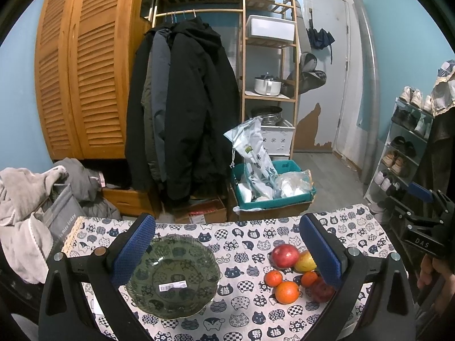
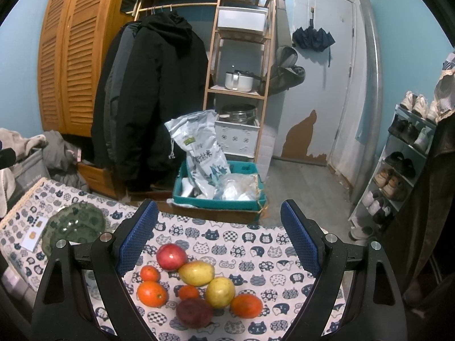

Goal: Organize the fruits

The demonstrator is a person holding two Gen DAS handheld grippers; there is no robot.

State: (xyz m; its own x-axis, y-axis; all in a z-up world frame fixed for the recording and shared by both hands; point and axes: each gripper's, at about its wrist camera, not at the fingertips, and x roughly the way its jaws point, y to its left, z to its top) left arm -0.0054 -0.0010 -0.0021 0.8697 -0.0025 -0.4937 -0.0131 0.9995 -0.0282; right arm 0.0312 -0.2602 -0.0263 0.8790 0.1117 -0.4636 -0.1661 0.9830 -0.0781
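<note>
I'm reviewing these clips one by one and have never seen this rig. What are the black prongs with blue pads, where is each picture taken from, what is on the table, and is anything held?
There is no robot: a person holds a two-finger gripper in each hand, each with a camera looking along its fingers. The black prongs are those fingers.

In the left wrist view, the left gripper is open above a green glass bowl. In the right wrist view, the right gripper is open above the fruit pile: oranges, yellow fruits and red ones. Both lie on a cat-print tablecloth. Nothing is held, and the bowl holds no fruit.
</note>
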